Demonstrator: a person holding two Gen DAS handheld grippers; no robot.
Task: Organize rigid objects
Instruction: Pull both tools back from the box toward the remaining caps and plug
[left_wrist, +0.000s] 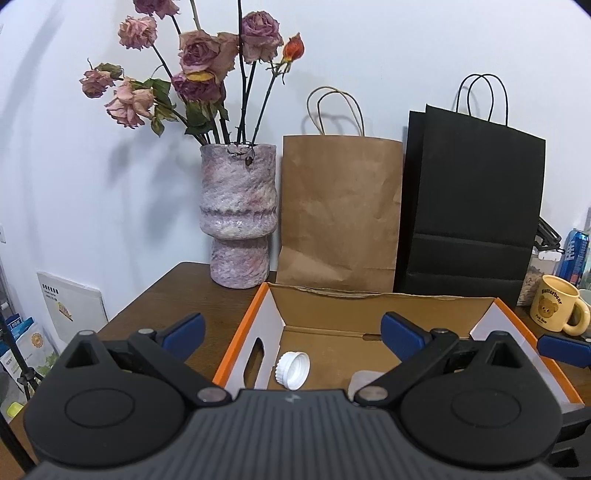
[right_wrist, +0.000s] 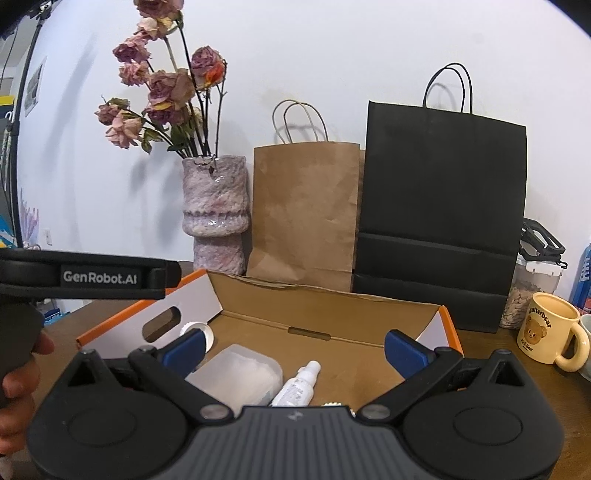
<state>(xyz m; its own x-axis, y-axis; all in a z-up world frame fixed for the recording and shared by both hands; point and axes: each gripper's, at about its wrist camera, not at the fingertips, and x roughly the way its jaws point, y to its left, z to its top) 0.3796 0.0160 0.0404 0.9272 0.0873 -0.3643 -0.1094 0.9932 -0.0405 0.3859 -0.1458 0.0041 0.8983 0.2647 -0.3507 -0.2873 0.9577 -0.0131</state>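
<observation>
A white wall and a brown table (left_wrist: 173, 295) back an open cardboard box (right_wrist: 332, 314). Both grippers hover with jaws spread, holding nothing. The right gripper (right_wrist: 295, 347) is nearer the white spray bottle (right_wrist: 297, 386), which lies in the box at lower centre, just below the jaws — long axis pointing away. The left gripper (left_wrist: 293, 332) faces the white cap (left_wrist: 293, 370).
</observation>
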